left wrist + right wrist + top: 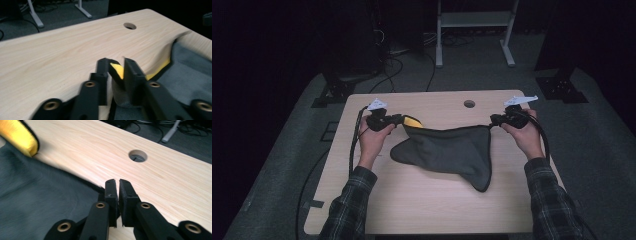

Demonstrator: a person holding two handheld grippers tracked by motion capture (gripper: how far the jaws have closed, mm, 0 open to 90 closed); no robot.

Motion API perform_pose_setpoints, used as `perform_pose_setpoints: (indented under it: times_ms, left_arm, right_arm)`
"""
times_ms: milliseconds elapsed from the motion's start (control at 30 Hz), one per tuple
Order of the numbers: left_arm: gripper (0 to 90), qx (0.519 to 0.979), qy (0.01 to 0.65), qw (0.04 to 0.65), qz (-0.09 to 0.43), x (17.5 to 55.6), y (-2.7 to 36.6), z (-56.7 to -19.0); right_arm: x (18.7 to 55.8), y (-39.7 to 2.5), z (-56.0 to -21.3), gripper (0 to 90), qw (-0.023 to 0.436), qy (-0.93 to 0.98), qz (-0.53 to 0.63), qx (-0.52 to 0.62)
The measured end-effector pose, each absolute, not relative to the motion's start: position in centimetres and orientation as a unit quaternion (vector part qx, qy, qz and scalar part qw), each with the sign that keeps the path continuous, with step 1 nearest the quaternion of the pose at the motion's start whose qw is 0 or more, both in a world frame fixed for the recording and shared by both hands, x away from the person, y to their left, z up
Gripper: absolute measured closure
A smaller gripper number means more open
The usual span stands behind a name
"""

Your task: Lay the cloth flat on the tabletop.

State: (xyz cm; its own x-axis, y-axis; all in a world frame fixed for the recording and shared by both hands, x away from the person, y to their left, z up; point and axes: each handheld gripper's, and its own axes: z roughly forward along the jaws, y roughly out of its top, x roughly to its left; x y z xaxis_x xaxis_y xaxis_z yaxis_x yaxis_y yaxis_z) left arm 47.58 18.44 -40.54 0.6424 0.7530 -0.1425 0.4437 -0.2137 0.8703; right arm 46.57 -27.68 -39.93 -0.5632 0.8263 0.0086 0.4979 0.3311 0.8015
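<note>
Pale wood desk point(412, 200) mid-frame, dark room behind; your left gripper point(398, 120) and right gripper point(493, 120) each pinch the grey cloth point(447, 150) taut.

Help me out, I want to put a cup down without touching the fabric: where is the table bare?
The table is bare along the near edge between the sleeves, and along the far edge around the cable hole. The middle is crowded: the grey cloth hangs stretched between the left gripper and right gripper.

High view above the table point(432, 200) looking forward-down, both gripper views low, close, perhaps facing inward, sharing its round hole point(469, 104)
</note>
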Motion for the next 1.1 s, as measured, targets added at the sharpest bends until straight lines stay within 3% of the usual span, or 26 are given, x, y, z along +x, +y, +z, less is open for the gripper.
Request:
perform_pose_setpoints:
  times_ms: [33, 67, 233, 400, 833, 1100]
  left_arm:
    - [70.5, 0.765, 0.392, 0.487, 0.156, 47.7, 18.4, -40.8]
    - [62.8, 0.767, 0.391, 0.484, 0.158, 47.7, 18.3, -41.0]
    - [50.3, 0.773, 0.388, 0.476, 0.162, 47.3, 18.4, -41.2]
    - [42.9, 0.776, 0.388, 0.466, 0.174, 46.4, 19.1, -40.8]
    - [41.2, 0.779, 0.385, 0.460, 0.182, 44.0, 21.4, -40.4]
    - [48.8, 0.801, 0.388, 0.431, 0.148, 43.1, 22.3, -43.3]
  right_arm:
    - [46.6, -27.7, -39.9, 80.7, 0.206, 0.789, 0.398, 0.419]
    - [46.6, -27.8, -40.2, 78.8, 0.204, 0.788, 0.400, 0.422]
    - [45.9, -27.6, -40.5, 75.4, 0.196, 0.789, 0.408, 0.415]
    - [44.5, -27.1, -40.7, 70.8, 0.186, 0.797, 0.412, 0.400]
    - [41.6, -27.1, -40.9, 65.7, 0.176, 0.802, 0.420, 0.387]
    - [39.4, -26.5, -41.8, 62.2, 0.161, 0.816, 0.413, 0.372]
